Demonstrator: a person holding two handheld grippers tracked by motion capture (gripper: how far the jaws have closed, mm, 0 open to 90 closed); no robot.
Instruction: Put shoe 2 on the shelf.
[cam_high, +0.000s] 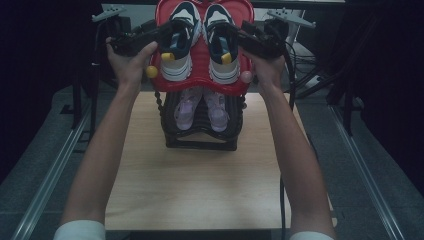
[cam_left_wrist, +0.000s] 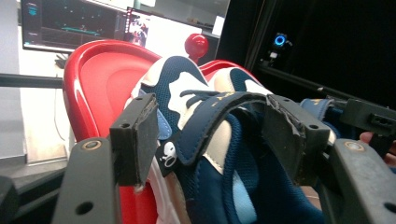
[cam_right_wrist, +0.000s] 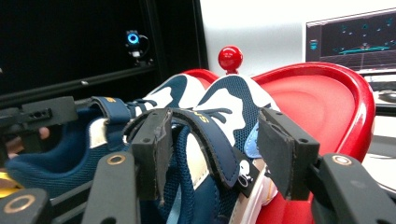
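Note:
A pair of navy and white sneakers stands on the red heart-shaped tray (cam_high: 201, 86) on top of a shoe rack. My left gripper (cam_high: 166, 38) reaches in from the left, and its jaws stand open astride the left sneaker (cam_high: 179, 42). In the left gripper view, the left gripper (cam_left_wrist: 212, 128) has that sneaker's navy strap (cam_left_wrist: 219, 109) between its pads (cam_left_wrist: 136, 137). My right gripper (cam_high: 241, 37) comes from the right, open around the right sneaker (cam_high: 221, 45). In the right gripper view, the right gripper (cam_right_wrist: 212, 144) straddles the right sneaker's strap (cam_right_wrist: 210, 135).
A pair of purple shoes (cam_high: 189, 107) sits on the black lower tier (cam_high: 200, 141) of the rack, which stands on a wooden table (cam_high: 200, 187). A red knob (cam_left_wrist: 196, 44) tops the tray. Yellow (cam_high: 151, 71) and pink (cam_high: 246, 76) knobs flank its front. Monitors (cam_left_wrist: 70, 23) stand behind.

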